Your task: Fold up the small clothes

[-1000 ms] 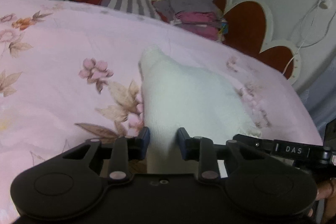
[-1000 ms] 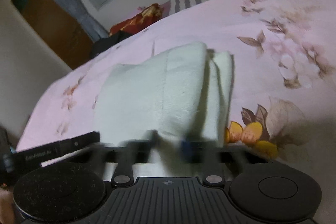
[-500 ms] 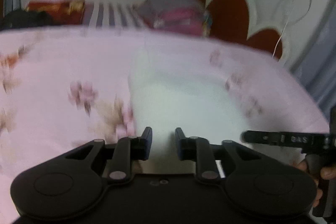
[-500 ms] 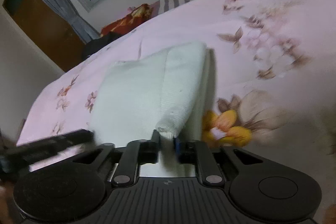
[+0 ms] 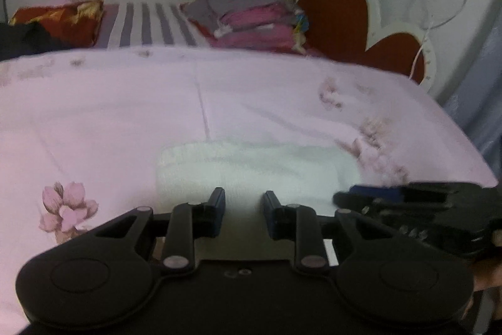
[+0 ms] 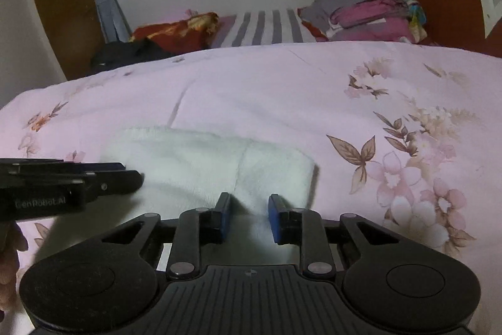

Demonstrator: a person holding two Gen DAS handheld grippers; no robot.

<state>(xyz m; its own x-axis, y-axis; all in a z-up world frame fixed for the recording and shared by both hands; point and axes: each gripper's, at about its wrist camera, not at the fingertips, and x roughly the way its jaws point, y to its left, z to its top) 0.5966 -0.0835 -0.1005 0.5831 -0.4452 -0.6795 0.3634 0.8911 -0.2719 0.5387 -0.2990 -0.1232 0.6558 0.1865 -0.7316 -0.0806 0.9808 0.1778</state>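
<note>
In the left wrist view, the left tool (image 5: 242, 211) is sitting at the bottom centre of the frame with its two fingers spread apart, a gap showing between them and nothing pinched. The white folded garment (image 5: 251, 168) is lying flat on the pink floral bedspread (image 5: 125, 102) just above the fingertips, filling the lower middle of the frame. The right tool (image 5: 354, 197) is reaching in from the lower right edge, its tip resting by the garment's right end. At the top centre a stack of folded clothes (image 5: 251, 11) is sitting beside the red heart-shaped headboard (image 5: 339, 5), with a red patterned pillow (image 5: 59, 21) at the upper left.

In the right wrist view, the right tool (image 6: 249, 214) is occupying the bottom centre; its jaws have just been closing, yet the blue-padded fingers are standing apart and gripping nothing, with the garment's near edge lying in the gap between them. The white folded garment (image 6: 204, 168) is spreading across the lower left-centre of the frame on the bedspread (image 6: 313, 90). The left tool (image 6: 138, 178) is coming in from the left edge, its tip over the garment's left part. The stack of folded clothes (image 6: 370, 8) is sitting at the upper right.
</note>
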